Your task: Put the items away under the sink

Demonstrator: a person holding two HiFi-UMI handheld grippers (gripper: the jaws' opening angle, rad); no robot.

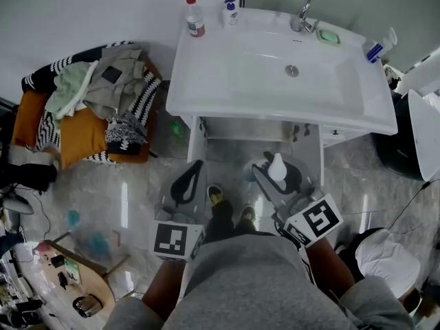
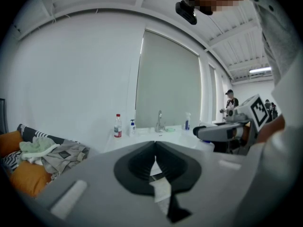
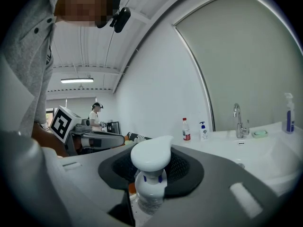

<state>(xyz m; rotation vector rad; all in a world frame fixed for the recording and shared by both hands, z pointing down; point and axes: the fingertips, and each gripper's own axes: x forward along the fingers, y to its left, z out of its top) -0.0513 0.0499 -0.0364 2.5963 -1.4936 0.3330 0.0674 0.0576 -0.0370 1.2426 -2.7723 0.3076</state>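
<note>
head view: overhead, facing steeply down; sink [image 1: 240, 74] at upper centre.
gripper views: low, roughly level, close behind their jaws; both share the faucet [image 2: 159, 121].

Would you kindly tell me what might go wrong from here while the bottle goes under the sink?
1. The right gripper pinches the bottle high, near its pump head, so the body may swing or slip out.
2. The opening under the sink looks narrow; the gripper might knock its sides or the rim.
3. The red-capped bottle stands at the sink's corner and could be tipped off.
</note>
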